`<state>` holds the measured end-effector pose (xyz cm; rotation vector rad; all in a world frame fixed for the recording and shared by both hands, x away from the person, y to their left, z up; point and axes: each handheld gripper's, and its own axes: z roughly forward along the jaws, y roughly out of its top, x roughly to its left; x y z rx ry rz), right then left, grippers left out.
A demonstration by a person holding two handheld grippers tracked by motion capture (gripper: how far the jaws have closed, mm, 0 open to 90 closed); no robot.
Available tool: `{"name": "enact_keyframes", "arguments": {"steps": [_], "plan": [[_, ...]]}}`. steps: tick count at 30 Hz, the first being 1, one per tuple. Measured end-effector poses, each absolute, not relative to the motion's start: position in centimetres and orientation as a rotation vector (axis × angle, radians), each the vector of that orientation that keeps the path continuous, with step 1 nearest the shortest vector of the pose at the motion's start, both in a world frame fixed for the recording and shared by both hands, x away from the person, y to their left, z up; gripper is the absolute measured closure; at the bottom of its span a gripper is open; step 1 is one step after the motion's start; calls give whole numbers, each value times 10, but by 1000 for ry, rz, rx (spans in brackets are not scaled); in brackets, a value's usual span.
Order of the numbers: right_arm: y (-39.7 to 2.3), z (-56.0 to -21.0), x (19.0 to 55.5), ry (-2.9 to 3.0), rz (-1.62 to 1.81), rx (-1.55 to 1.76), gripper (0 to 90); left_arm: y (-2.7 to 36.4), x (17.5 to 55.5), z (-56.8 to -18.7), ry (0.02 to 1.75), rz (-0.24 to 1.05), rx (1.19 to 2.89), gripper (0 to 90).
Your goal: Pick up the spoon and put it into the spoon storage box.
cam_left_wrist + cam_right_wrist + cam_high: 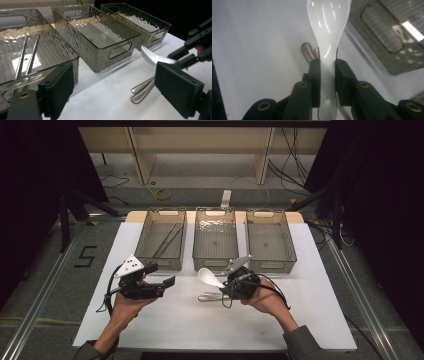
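Spoon (327,37), the white ceramic one, sits clamped in your right gripper (327,65): the two black jaws press on either side of its handle, just below where the bowl widens, and its bowl points out ahead. In the high view you hold that spoon (210,277) clear of the white table (175,320), close in front of the near wall of the middle bin (215,240). Gripping it on the narrow handle, not the bowl, gives the flat pads two straight sides to bear on, so it should not twist as you carry it.

Your left gripper (161,282) hovers over the near left of the table with its jaws wide apart and nothing between them; its pads (60,87) frame bare tabletop. Parked there it looks out of the spoon's path and ready for the next pick.

Two metal handles (142,91) lie side by side on the table, just under and behind the lifted spoon, likely waiting their turn. The left bin (161,239) already holds a pair of thin metal sticks (26,57), probably chopsticks, so the sorting seems to go by kind. The middle bin and the right bin (270,240) look empty, and the middle one is nearest to the spoon.
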<state>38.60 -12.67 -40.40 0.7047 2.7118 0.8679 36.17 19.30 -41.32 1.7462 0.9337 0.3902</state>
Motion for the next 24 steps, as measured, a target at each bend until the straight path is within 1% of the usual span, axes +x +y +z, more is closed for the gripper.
{"name": "enact_keyframes", "arguments": {"steps": [11,16,24], "plan": [[-127,-384,419,2641,877,759,769,193,362,-413,925,390,1741,157],[-127,-374,443,2600,881,822,769,193,362,-413,924,390,1744,157],[-119,-373,469,2578,845,873,769,193,362,-413,926,385,1736,157]]}}
